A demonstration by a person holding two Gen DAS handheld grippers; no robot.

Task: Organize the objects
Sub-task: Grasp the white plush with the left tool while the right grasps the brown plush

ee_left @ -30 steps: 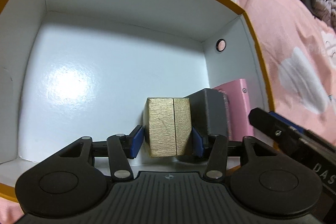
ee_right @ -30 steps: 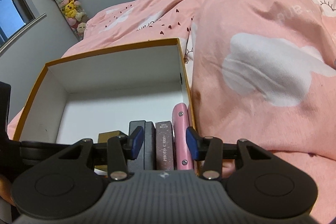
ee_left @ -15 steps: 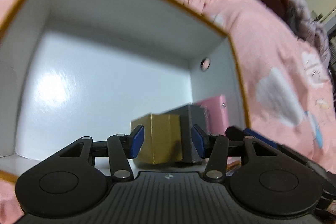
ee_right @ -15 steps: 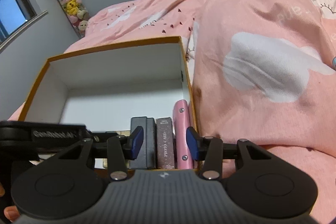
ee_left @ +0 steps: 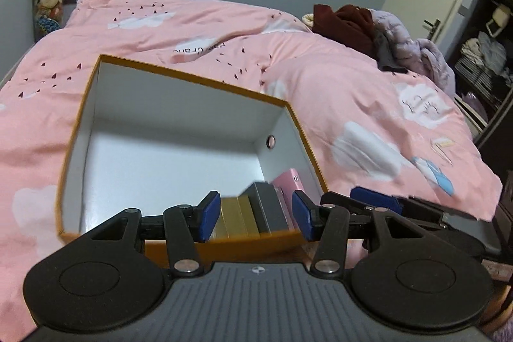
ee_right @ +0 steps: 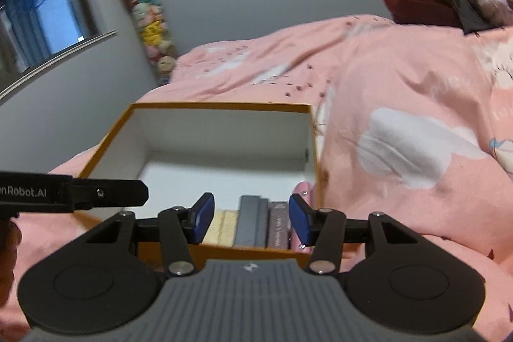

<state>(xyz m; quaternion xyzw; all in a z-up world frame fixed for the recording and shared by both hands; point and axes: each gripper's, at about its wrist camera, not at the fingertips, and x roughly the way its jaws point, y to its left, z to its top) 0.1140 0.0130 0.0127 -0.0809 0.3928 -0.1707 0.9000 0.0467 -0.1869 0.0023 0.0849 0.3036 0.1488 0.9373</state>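
Note:
An orange box with a white inside (ee_left: 80, 117) (ee_right: 221, 108) sits on the pink bed. In its near right corner stand a gold box (ee_left: 239, 215) (ee_right: 221, 229), a dark grey box (ee_left: 267, 207) (ee_right: 251, 223), a brown photo-card box (ee_right: 278, 229) and a pink case (ee_left: 287, 180) (ee_right: 301, 189), side by side. My left gripper (ee_left: 256, 217) is open and empty, held back above the box's near wall. My right gripper (ee_right: 250, 221) is open and empty, also above the near wall. The right gripper's finger (ee_left: 375, 201) shows in the left wrist view.
The pink duvet (ee_left: 352, 104) with white clouds covers the bed around the box. A heap of dark red and lilac clothes (ee_left: 368, 24) lies at the far right. A column of plush toys (ee_right: 154, 21) stands in the wall corner. A door and shelves are at the right.
My left gripper let go of the gold box, left it beside the grey box and drew back up out of the orange box. My right gripper also pulled back and rose.

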